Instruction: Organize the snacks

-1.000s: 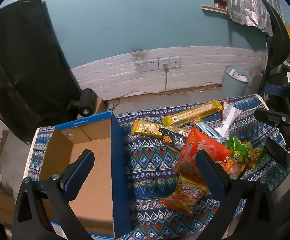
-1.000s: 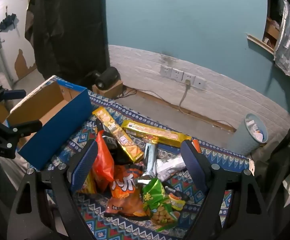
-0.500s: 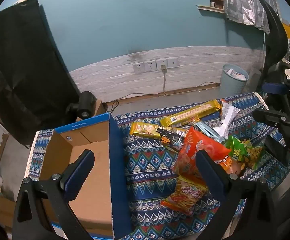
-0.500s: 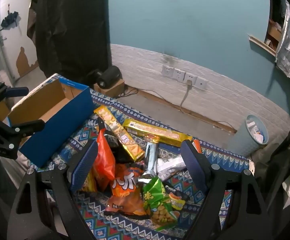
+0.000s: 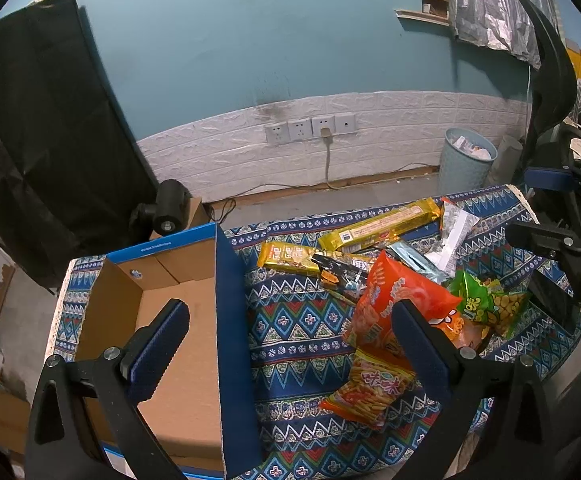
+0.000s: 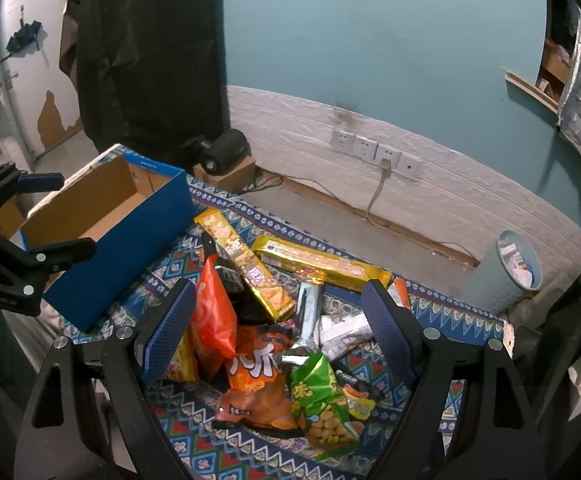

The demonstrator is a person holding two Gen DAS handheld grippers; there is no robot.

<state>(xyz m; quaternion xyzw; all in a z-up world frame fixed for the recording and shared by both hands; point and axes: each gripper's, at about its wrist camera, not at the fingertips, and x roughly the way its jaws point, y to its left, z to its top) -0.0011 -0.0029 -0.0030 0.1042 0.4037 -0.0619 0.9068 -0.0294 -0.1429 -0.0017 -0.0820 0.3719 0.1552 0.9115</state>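
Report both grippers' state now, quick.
Left gripper: jaws open, holding nothing, above the box's wall.
Right gripper: jaws open, holding nothing, above the snack pile.

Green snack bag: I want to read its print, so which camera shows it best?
The right wrist view: the green snack bag lies close, between the open right gripper's fingers, front facing up. The left wrist view shows it smaller, at the pile's far side, partly behind the orange bag.
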